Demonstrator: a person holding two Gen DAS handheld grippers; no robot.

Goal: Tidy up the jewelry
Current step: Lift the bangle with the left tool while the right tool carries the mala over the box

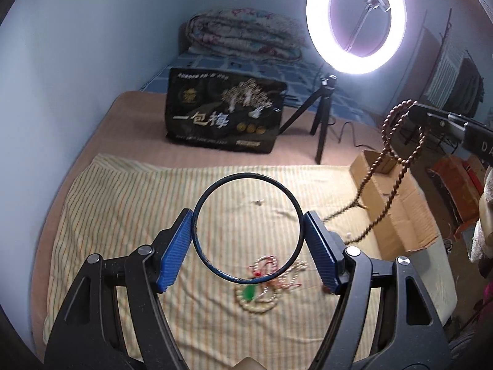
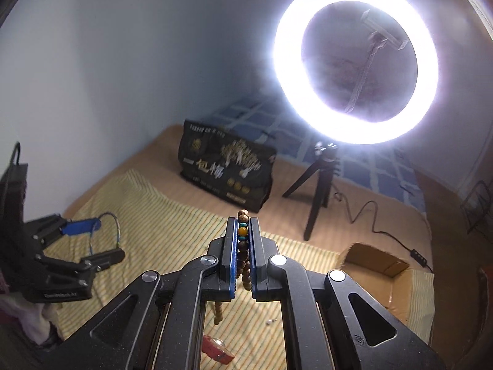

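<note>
My left gripper (image 1: 248, 220) is shut on a dark thin bangle (image 1: 212, 263), its blue pads pressing the ring's two sides, above a striped yellow cloth (image 1: 123, 215). Below the bangle a tangle of pale beads with red cord and a green pendant (image 1: 262, 289) lies on the cloth. My right gripper (image 2: 243, 231) is shut on a long brown bead string (image 2: 243, 245) with an amber bead and teal spacers. In the left wrist view that string (image 1: 397, 154) hangs in loops from the right gripper (image 1: 414, 109) over a cardboard box (image 1: 397, 212). The right wrist view shows the left gripper (image 2: 95, 240) with the bangle (image 2: 117, 225) at the left.
A lit ring light on a small black tripod (image 1: 323, 117) stands behind the cloth, its cable trailing right. A black printed bag (image 1: 225, 111) stands upright at the back, a folded quilt (image 1: 246, 34) behind it. A red watch (image 2: 217, 350) and a small stud (image 2: 271, 321) lie on the cloth.
</note>
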